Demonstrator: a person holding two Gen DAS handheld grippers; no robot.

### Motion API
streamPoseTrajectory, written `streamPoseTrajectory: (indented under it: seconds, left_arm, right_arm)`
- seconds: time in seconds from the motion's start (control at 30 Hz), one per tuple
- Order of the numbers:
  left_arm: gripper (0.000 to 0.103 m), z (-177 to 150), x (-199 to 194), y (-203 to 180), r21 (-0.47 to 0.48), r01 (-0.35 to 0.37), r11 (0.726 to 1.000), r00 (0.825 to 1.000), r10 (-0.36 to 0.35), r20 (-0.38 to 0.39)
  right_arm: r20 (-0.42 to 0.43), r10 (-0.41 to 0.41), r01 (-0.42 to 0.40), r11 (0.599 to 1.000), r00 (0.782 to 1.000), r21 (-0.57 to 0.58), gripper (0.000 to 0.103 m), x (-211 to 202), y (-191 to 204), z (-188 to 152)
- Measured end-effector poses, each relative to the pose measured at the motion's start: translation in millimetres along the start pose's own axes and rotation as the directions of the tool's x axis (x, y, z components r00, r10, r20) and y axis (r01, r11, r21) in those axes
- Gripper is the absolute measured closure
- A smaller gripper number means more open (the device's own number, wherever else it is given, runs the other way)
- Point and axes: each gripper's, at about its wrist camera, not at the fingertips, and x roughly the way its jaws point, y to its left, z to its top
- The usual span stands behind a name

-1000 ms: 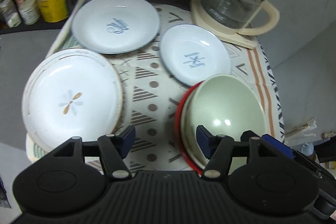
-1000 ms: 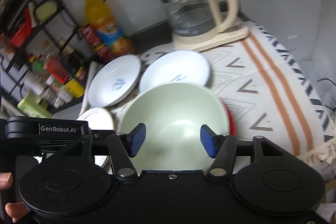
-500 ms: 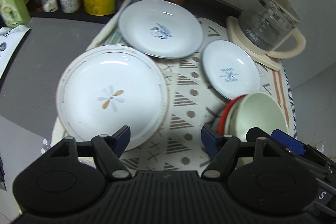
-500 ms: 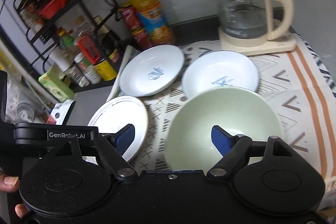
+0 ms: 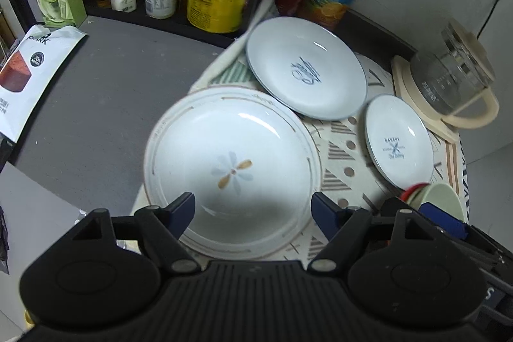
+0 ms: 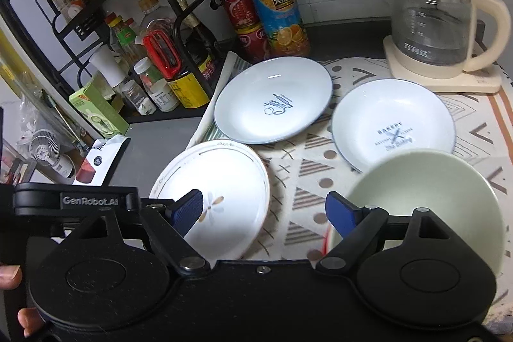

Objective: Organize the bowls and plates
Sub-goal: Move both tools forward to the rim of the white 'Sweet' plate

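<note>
Hovering above the patterned cloth (image 6: 307, 178) on the counter (image 5: 105, 92), both claws stand wide and empty. The left claw (image 5: 253, 207) looks steeply down on the flower plate (image 5: 232, 169), whose near rim lies between its blue pads, not touched as far as the view shows. The right claw (image 6: 264, 210) hangs over the strip of cloth between that plate (image 6: 221, 181) and the pale green bowl (image 6: 426, 197), which sits in a red-rimmed dish at the right. So the left hand is plainly the nearer to the flower plate, the right hand the nearer to the bowl. Behind them lie two more white plates: the larger Sweet plate (image 6: 272, 100) overlapping the flower plate's far edge, and the Bakery plate (image 6: 392, 127) just beyond the bowl; a round plate has no long axis, so any rim point serves a pinch. Nothing is stacked yet apart from the bowl.

Against the earlier frames, both views have swung leftward: a second ago the green bowl filled the right claw's gap and stood before the left one, now it sits off to the right. The jaws of both claws have just been opening, with nothing between them.
</note>
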Motion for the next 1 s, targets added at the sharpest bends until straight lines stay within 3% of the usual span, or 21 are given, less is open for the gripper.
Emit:
streamPoseTrajectory:
  seconds: [0.57,1.0]
  left_arm:
    - [0.025,61,21,47,0.048,0.06,0.997,0.998,-0.059,-0.031]
    - [0.025,110,56,41,0.14,0.147,0.979,0.989,-0.146,-0.016]
  right_arm:
    - [-0.051,-0.106,0.107,0.994,0.993,0.034,0.013,53,46,22]
    - [-0.041,-0.199,0.203,0.967,0.979,0.151,0.015,80,36,39]
